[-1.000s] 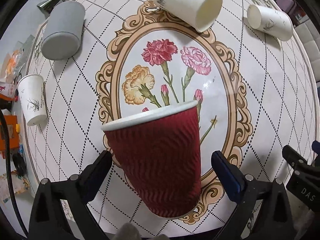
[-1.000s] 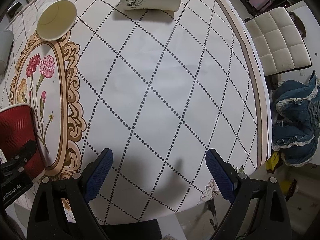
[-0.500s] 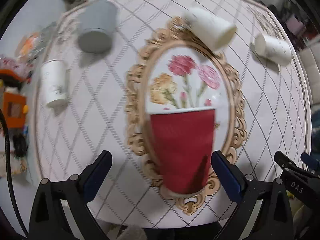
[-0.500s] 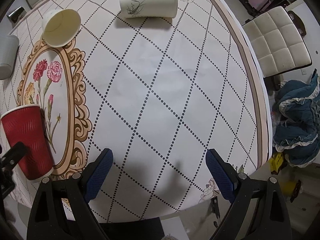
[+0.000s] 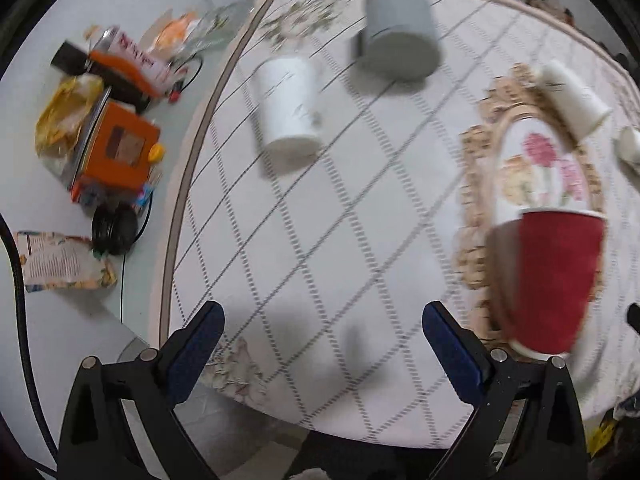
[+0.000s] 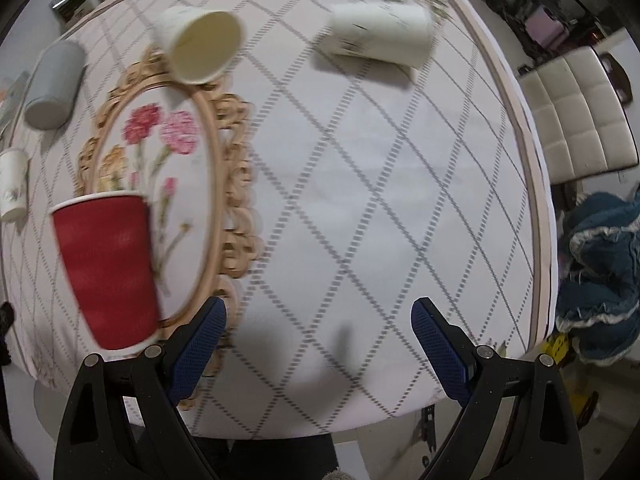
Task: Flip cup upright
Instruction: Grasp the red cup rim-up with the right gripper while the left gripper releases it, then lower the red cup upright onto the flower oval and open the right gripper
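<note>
A red ribbed paper cup (image 5: 554, 280) stands upright on the floral oval of the tablecloth, free of both grippers; it also shows in the right wrist view (image 6: 108, 272). My left gripper (image 5: 322, 342) is open and empty, to the left of the red cup. My right gripper (image 6: 318, 332) is open and empty, to the right of it. A white cup (image 5: 290, 106) and a grey cup (image 5: 400, 34) lie on their sides ahead of the left gripper. Two more white cups (image 6: 202, 46) (image 6: 380, 34) lie on their sides at the far side.
The round table's left edge (image 5: 180, 208) borders a surface with an orange box (image 5: 116, 148), cables and packets. A white chair (image 6: 576, 120) and blue cloth (image 6: 600, 280) lie off the table's right edge.
My left gripper has drawn back from the red cup and swung left, so the cup now sits off to its right. The right view has turned left a little. Both views are motion-blurred.
</note>
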The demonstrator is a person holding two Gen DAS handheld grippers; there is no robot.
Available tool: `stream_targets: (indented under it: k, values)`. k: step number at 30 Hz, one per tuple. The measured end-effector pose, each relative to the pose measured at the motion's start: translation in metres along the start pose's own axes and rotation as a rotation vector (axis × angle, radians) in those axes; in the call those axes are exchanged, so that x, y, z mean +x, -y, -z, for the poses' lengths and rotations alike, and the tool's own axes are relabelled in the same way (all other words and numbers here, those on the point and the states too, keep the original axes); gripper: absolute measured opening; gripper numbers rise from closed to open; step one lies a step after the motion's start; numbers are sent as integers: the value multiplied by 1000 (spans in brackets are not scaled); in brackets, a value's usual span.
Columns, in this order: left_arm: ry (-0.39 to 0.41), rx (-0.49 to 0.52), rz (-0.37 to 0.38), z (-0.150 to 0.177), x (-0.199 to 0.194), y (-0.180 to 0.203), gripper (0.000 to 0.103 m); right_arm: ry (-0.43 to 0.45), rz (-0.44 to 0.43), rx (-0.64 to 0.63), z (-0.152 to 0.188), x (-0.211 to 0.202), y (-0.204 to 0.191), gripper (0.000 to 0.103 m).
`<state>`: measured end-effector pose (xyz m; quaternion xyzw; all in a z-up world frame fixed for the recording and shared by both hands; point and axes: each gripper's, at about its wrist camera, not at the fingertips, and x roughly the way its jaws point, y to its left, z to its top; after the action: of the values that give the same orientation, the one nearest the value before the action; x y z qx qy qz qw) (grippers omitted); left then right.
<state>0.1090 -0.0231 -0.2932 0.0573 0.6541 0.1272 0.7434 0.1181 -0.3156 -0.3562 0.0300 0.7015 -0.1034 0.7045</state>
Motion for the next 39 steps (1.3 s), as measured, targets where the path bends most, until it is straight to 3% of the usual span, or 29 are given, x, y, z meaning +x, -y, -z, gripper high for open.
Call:
stream_targets:
  k: [6,18,32,39]
  values:
    - [-28,-18,-17,1,29,-25,101,19,-30,-59,-4,-17,-46,95]
    - [-67,-5,25,4,52,-44,101,22,-91,-146,-4,-26,-123,92]
    - [-86,51,61,5,62,-34,101,-66,-75,-165,-17,6,-146,72]
    - [-111,52,79,2,66,-36,101,-62,-94,-154,-20,6,-142,70]
